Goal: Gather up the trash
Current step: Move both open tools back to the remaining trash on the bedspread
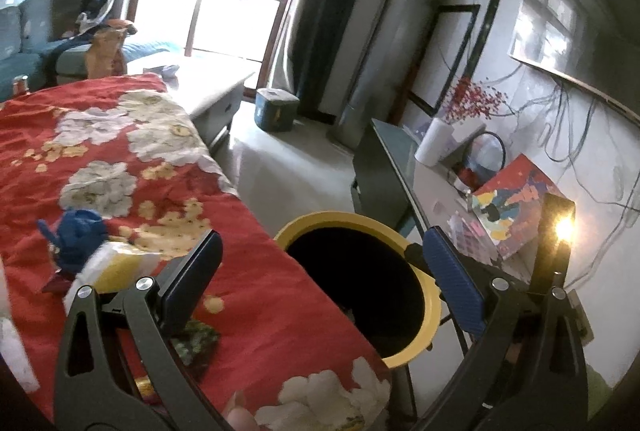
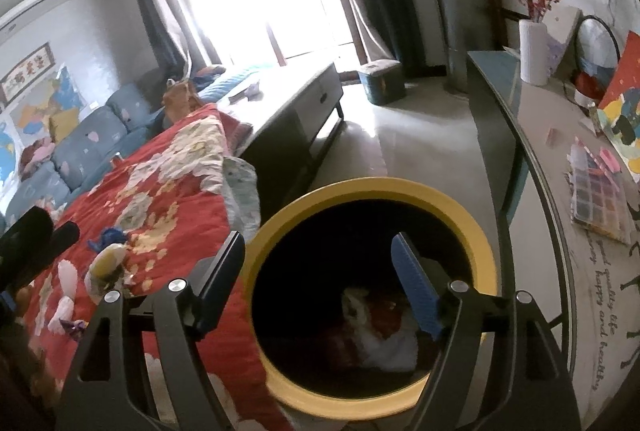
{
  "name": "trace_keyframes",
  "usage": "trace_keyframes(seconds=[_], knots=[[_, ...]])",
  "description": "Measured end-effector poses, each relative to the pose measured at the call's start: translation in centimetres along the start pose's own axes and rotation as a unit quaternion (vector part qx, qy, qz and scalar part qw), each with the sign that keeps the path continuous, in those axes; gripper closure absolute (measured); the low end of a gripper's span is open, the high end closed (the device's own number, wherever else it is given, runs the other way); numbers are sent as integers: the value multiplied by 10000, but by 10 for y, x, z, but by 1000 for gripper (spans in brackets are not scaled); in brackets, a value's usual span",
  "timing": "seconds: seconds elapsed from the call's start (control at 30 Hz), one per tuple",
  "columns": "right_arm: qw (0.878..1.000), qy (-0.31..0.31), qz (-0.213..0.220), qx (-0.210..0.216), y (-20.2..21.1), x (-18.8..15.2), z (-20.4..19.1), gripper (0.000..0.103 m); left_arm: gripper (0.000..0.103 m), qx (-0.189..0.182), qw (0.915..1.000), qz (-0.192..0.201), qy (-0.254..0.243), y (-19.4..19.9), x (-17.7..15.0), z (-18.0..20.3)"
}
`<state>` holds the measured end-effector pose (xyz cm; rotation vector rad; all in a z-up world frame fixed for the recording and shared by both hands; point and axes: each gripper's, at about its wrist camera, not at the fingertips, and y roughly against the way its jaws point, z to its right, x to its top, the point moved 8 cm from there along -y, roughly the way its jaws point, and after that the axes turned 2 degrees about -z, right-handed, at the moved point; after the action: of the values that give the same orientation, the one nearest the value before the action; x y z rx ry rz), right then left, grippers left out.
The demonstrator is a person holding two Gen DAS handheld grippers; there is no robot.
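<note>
While I am holding both tongs over the near end of the table, my right gripper is hanging above the yellow-rimmed bin with its 2 fingers spread wide and nothing between them. Inside the bin, white and red scraps are lying at the bottom. My left gripper is also gaping apart and empty, its left finger over the red floral cloth and its right finger out past the bin's far right rim. The bin is standing just beside the right edge of the cloth. On the cloth to the left, a crumpled blue wrapper is lying against a yellow-and-white wrapper, and a dark green scrap is sitting just under my left finger. Farther right, a white vase with red sprigs is standing on the side table, well apart from the bin.
</note>
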<state>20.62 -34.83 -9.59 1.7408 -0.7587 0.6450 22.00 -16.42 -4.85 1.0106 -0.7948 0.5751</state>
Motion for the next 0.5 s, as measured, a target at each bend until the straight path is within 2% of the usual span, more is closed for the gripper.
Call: trace_keyframes(seconds=[0.5], knots=[[9979, 527, -45, 365, 4, -5, -60, 27, 11, 272, 9986, 287, 348, 31, 3, -43]])
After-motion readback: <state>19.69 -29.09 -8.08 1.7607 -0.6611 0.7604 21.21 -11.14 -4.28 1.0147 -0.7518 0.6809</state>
